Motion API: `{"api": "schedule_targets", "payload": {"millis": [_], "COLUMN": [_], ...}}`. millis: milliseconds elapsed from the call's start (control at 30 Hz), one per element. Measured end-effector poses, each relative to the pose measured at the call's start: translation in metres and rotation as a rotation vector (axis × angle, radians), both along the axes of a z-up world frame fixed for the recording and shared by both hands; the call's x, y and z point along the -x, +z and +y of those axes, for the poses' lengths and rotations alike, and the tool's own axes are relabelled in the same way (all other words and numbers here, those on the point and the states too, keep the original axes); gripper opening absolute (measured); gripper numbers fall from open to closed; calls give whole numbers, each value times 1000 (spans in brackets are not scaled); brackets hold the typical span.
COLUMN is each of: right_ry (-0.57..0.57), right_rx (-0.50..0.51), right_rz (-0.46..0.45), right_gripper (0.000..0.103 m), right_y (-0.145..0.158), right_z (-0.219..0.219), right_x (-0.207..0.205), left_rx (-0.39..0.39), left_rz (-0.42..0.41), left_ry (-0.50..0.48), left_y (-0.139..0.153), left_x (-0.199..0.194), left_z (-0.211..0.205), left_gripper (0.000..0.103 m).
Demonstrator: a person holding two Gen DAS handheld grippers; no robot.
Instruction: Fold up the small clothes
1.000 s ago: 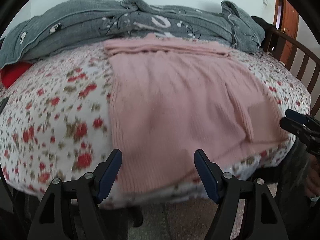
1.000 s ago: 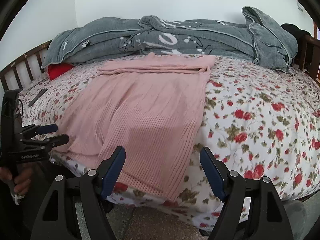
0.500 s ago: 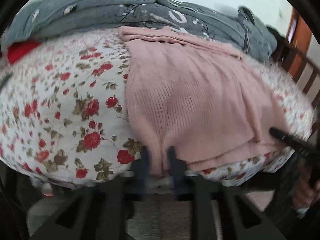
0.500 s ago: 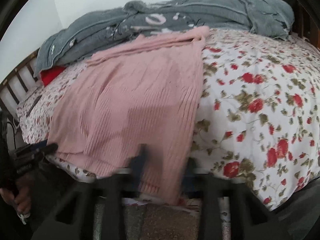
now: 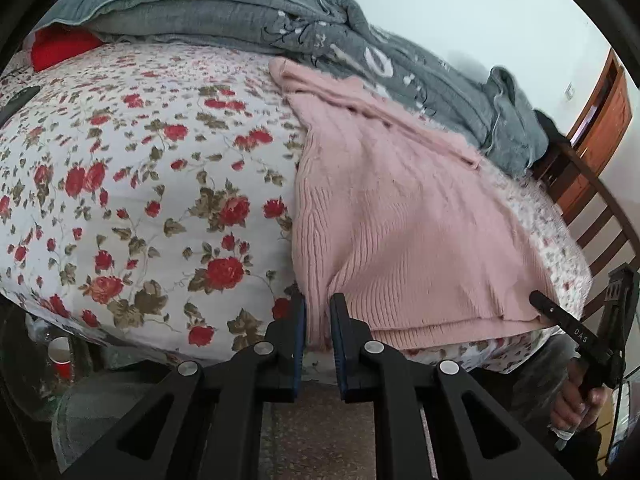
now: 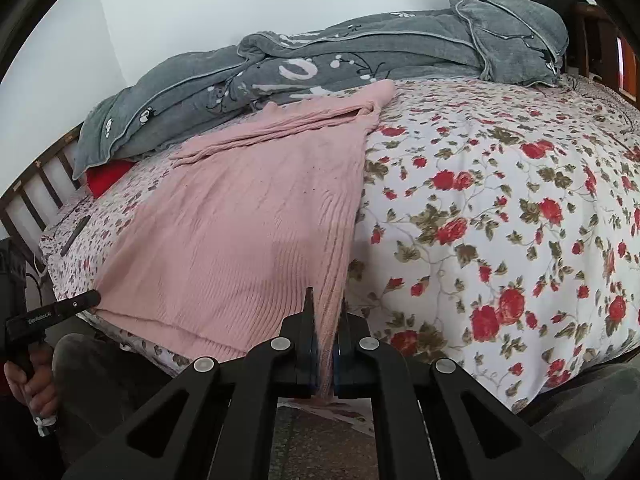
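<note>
A bed covered by a white quilted bedspread (image 5: 132, 184) printed with red roses and olive leaves fills both views. Spread flat on the bedspread lies the pink ribbed knit sweater (image 5: 400, 216), its hem hanging at the near edge of the bed and its folded sleeves bunched at its far end. Beyond the sweater's far end, touching it, a rumpled grey fleece blanket (image 6: 320, 64) with pale printed motifs runs along the bare white wall (image 6: 240, 0). Under the blanket's end, away from the sweater, a red fabric item (image 5: 60, 46) peeks out. A dark slim object (image 6: 76, 232), too small to identify, rests on the bedspread between the sweater and the brown slatted wooden bed rail (image 6: 36, 192). A similar dark wooden rail (image 5: 600, 216) stands at the other end of the bed, with an orange-brown wooden door (image 5: 604, 120) behind it. Below the bed edge, well apart from the sweater, a red cup (image 5: 60, 356) sits on the speckled floor (image 5: 304, 420).

The left gripper (image 5: 318, 312) has its jaws closed to a narrow gap, pinching 1 corner of the sweater's hem. The right gripper (image 6: 326, 320) is clamped fully onto the other hem corner, with pink knit squeezed between its blue pads. Each gripper's handle is held by a hand (image 6: 34, 384).
</note>
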State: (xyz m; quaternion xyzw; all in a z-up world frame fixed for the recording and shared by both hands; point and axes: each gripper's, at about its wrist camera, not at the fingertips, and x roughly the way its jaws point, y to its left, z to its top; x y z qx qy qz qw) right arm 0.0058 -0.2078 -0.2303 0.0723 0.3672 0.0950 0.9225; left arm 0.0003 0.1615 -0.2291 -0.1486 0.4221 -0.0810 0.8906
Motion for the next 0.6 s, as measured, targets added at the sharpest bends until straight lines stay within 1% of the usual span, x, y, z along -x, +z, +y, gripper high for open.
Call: {"api": "schedule_targets", "payload": {"millis": [33, 67, 100, 167, 233, 267, 300, 400, 467, 533, 567, 600], "right_ry": [1, -2, -3, -8, -7, -5, -3, -1, 0, 0, 1, 2], "right_rx": [34, 49, 52, 38, 37, 40, 42, 50, 52, 57, 57, 56], "right_rz": [12, 26, 42, 37, 41, 40, 39, 37, 38, 37, 37, 38], "right_gripper": [5, 5, 5, 6, 6, 6, 6, 8, 10, 10, 10, 10], "right_y": [-7, -12, -17, -18, -17, -18, -18, -18, -18, -17, -17, -17], "right_z": [5, 7, 8, 6, 5, 5, 5, 7, 9, 11, 11, 11], "right_x": [-2, -3, -5, -4, -4, -4, -5, -4, -4, -6, -6, -6], "left_rx": [-13, -21, -21, -14, 3, 10, 17, 38, 34, 13, 10, -19], "left_rz": [19, 41, 50, 43, 40, 39, 41, 36, 40, 58, 58, 42], "left_ry": [3, 11, 13, 9, 3, 1, -2, -9, 1, 13, 13, 21], "left_y": [-4, -7, -8, -5, -2, -1, 0, 3, 2, -3, -4, -4], "left_x": [-3, -5, -7, -8, -11, -12, -15, -21, -25, -30, -30, -28], "left_z": [-3, -5, -5, -5, -4, -4, -3, -2, -3, -5, -5, -6], "left_gripper": [15, 20, 20, 24, 32, 41, 47, 48, 48, 45, 32, 11]}}
